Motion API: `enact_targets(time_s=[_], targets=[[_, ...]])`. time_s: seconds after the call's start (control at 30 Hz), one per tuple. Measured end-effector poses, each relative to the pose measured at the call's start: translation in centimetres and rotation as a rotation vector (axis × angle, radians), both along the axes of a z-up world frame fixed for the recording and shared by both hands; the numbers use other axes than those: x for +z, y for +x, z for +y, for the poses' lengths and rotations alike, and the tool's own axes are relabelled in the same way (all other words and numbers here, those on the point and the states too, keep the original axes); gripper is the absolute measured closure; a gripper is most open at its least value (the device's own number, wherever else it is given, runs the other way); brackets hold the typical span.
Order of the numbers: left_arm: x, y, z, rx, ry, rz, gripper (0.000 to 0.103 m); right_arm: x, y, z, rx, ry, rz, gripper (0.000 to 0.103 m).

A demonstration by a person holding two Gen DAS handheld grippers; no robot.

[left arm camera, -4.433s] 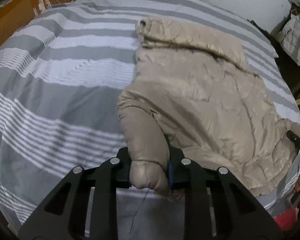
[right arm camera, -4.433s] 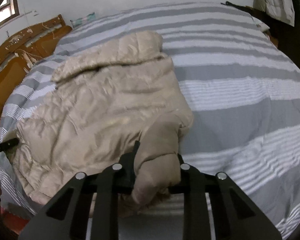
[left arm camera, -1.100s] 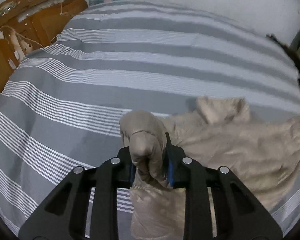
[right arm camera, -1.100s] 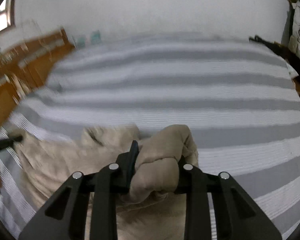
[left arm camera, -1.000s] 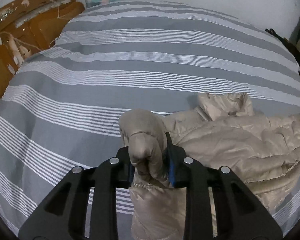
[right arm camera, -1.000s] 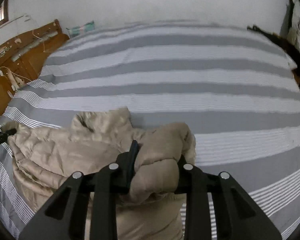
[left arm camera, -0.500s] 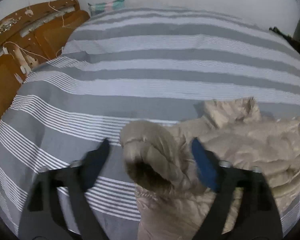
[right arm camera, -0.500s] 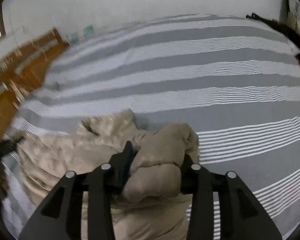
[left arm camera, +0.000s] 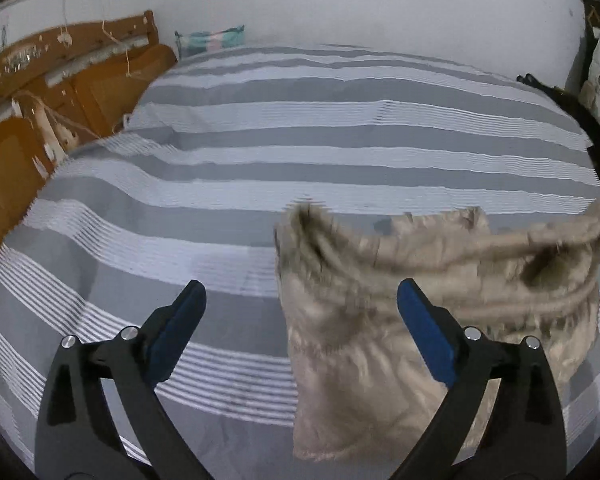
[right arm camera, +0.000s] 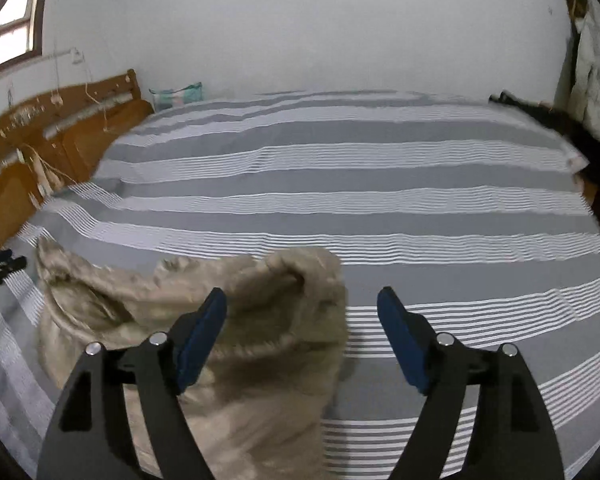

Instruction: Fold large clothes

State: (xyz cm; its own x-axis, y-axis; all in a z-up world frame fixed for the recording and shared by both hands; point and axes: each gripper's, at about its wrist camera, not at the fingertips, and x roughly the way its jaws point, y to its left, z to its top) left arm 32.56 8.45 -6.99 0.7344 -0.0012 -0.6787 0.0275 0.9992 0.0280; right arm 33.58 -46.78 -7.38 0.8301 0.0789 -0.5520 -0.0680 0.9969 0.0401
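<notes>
beige padded jacket [left arm camera: 420, 312] bunched on grey striped bedspread [left arm camera: 300, 152], left gripper [left arm camera: 300, 300] and right gripper [right arm camera: 302, 304] both released, jaws opening clear of fabric, no readable labels

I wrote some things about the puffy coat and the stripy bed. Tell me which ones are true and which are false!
1. The beige puffy coat lies on the grey striped bed cover. True.
2. The left gripper pinches the coat. False: its jaws are opening and the pads are off the coat.
3. The right gripper squeezes a sleeve. False: its jaws are opening too, off the coat.
4. A wooden headboard stands beside the bed. True.
</notes>
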Motion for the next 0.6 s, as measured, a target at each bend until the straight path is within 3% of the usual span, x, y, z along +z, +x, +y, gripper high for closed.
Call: enact_targets(time_s=[0.17,0.33,0.4,0.43,0.47,0.5,0.53,0.6], targets=[[-2.8,-0.5,0.4,-0.029,0.001,0.05,0.008,-3.4,-0.4,-0.2,0.017,-0.044,0.084,0.025],[-4.3,2.9,0.0,-0.05,-0.004,0.083,0.008,-5.5,3.4,-1.5,0.006,0.07,0.151,0.025],[-5.6,4.9,-0.2,-0.055,-0.022,0.122,0.016,-6.6,5.4,-1.2,0.041,0.102,0.203,0.025],[-6.2,5.8,-0.2,-0.058,-0.028,0.149,0.036,-7.3,6.0,-0.9,0.055,0.1,0.231,0.025],[-7.0,6.8,-0.4,-0.061,-0.034,0.183,0.047,-7.9,7.0,-0.2,0.067,0.085,0.266,0.028],[-7.6,7.6,-0.4,-0.046,-0.024,0.206,0.051,-8.5,7.8,0.3,0.075,0.078,0.292,0.043],[-7.8,8.3,-0.5,-0.04,-0.013,0.212,0.059,-8.7,8.3,0.4,0.082,0.077,0.309,0.052],[-7.7,9.2,-0.5,-0.031,-0.004,0.223,0.067,-8.4,9.1,0.3,0.083,0.104,0.312,0.071]])
